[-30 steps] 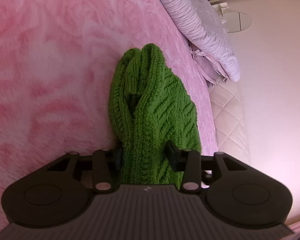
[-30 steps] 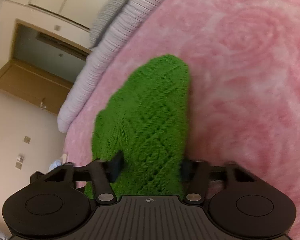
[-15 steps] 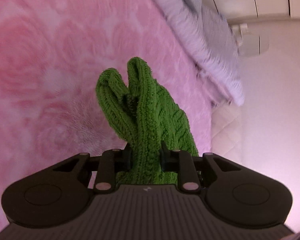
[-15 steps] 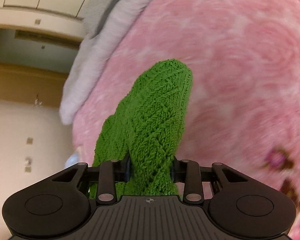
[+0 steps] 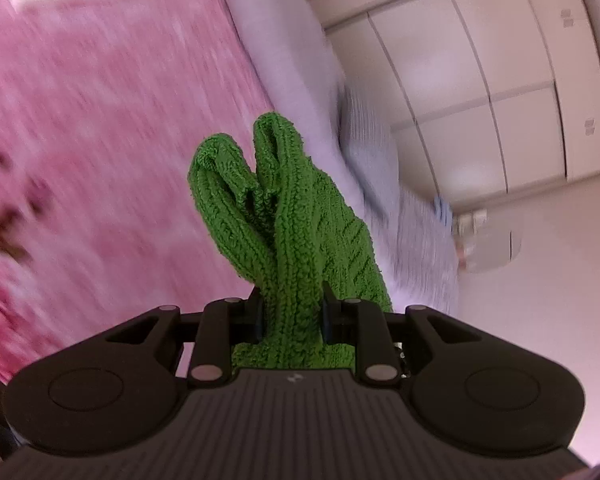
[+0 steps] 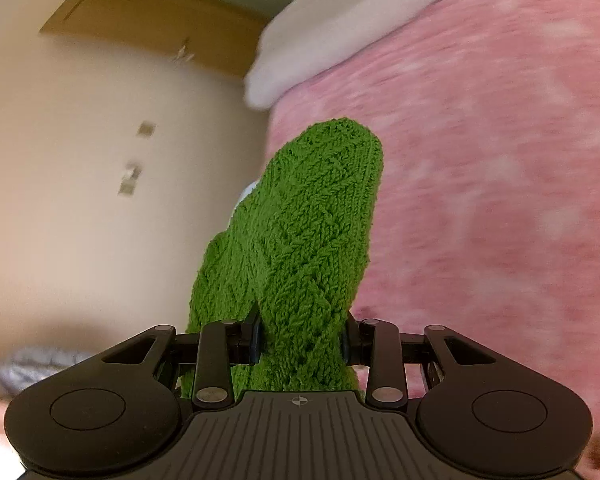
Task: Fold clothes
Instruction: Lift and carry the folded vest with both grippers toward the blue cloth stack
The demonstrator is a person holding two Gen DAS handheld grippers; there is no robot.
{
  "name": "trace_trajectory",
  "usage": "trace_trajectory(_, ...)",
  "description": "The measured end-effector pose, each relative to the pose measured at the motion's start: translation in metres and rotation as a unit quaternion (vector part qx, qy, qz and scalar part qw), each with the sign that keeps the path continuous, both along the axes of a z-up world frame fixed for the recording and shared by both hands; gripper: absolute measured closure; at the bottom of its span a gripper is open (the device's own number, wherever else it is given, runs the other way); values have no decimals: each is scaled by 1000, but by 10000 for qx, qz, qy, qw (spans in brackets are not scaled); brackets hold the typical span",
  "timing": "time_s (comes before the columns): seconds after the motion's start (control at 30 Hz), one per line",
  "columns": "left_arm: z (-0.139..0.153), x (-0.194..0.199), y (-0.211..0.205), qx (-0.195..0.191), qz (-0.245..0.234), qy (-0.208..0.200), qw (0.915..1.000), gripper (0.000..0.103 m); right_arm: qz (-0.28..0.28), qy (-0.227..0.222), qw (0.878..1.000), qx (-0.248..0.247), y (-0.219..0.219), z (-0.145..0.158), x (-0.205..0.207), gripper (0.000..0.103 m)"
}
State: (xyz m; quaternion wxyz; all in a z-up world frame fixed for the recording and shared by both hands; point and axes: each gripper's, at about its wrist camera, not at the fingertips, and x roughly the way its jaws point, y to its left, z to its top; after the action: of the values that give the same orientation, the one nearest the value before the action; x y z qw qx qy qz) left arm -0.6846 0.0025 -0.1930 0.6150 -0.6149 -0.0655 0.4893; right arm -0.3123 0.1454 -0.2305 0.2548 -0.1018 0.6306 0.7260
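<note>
While the left tongs (image 5: 291, 314) are clamped on a bunched fold of the green knitted garment (image 5: 288, 220), the right tongs (image 6: 302, 336) are clamped on another part of the same garment (image 6: 304, 248), so both pairs hold it between their 2 fingers. In the left wrist view the knit rises from the grip in 2 rounded lobes with a ribbed and diagonal pattern, seen against the pink bedspread (image 5: 100, 120). In the right wrist view it stands as 1 broad rounded flap of cable stitch, with the same bedspread (image 6: 500, 160) behind it on the right. No container shows in either view. A pale lilac duvet (image 5: 300, 60) lies along the far edge of the bed, blurred by motion, and white wardrobe doors (image 5: 500, 80) stand beyond it. On the right wrist side a pale pillow or quilt edge (image 6: 320, 32) sits at the top of the bed, next to a cream wall (image 6: 100, 200) and a wooden door frame (image 6: 148, 12). Nothing lies between the tongs and the garment.
</note>
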Motion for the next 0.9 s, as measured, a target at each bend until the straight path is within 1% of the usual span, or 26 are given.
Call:
trace_trajectory(0.13, 11, -101, -1, 37, 129, 42, 9999, 83, 40, 87, 10000, 26, -6, 6, -105, 69)
trace_trajectory(0.27, 19, -202, 6, -10, 45, 156, 9999, 83, -94, 161, 9998, -119, -15, 0, -206, 69)
trace_trajectory(0.3, 20, -223, 11, -46, 11, 173, 9998, 83, -124, 180, 9996, -151, -18, -2, -231, 69)
trace_trajectory(0.37, 21, -256, 22, -98, -54, 205, 9997, 83, -191, 147, 9995, -193, -15, -3, -259, 69)
trace_trajectory(0.5, 18, -304, 45, -123, -178, 227, 9995, 83, -325, 79, 9991, -276, -8, -6, -315, 69)
trace_trajectory(0.6, 12, -324, 63, -91, -187, 121, 9997, 83, -309, -71, 9993, -211, 2, 0, -337, 69)
trace_trajectory(0.7, 5, -344, 76, -85, -54, 24, 9999, 83, -282, -123, 9994, -129, 17, 3, -352, 69)
trace_trajectory(0.77, 5, -352, 80, -63, 40, 62, 10000, 83, -252, -130, 9996, -82, 28, 4, -362, 69)
trace_trajectory(0.9, 6, -373, 108, -72, 107, 207, 9997, 83, -256, -87, 9996, -37, 54, -4, -388, 69)
